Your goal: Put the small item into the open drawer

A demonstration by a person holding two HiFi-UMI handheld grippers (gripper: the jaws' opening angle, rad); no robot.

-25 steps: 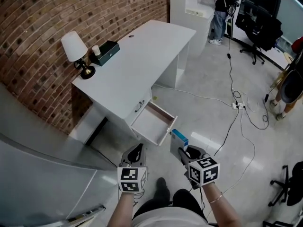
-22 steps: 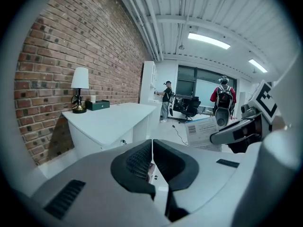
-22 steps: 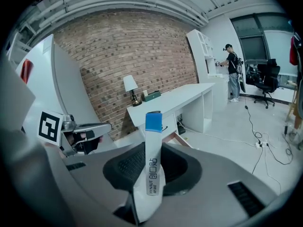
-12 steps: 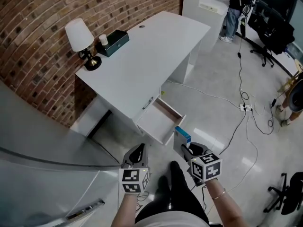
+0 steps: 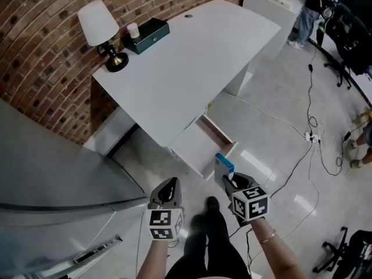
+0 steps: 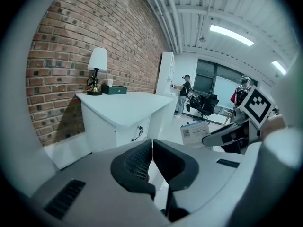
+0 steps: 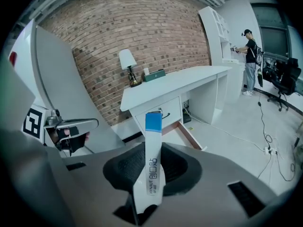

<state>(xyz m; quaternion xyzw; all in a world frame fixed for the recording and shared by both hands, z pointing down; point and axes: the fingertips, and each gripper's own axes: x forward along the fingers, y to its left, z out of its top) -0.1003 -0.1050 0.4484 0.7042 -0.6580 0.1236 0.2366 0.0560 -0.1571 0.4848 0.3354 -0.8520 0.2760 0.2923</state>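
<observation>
A white desk (image 5: pixel 192 63) stands against the brick wall, with its drawer (image 5: pixel 200 147) pulled open toward me. My right gripper (image 5: pixel 228 181) is shut on a small flat white box with a blue end (image 5: pixel 223 165), held upright just short of the drawer's front right corner. In the right gripper view the box (image 7: pixel 153 126) stands between the jaws, with the open drawer (image 7: pixel 189 135) beyond it. My left gripper (image 5: pixel 169 189) hangs to the left of the right one, shut and empty. The left gripper (image 6: pixel 152 145) has its pads together in its own view.
A lamp (image 5: pixel 100 27), a small cup (image 5: pixel 133 30) and a dark green box (image 5: pixel 149 28) sit at the desk's far left corner. Cables (image 5: pixel 308 137) run over the floor on the right. A person (image 5: pixel 311 7) and office chairs (image 5: pixel 349 36) are far back. A grey panel (image 5: pixel 52 156) stands at left.
I have stepped closer to the desk, so it and the drawer look larger and nearer. Both grippers have come down and forward toward the drawer. The box stays in the right gripper.
</observation>
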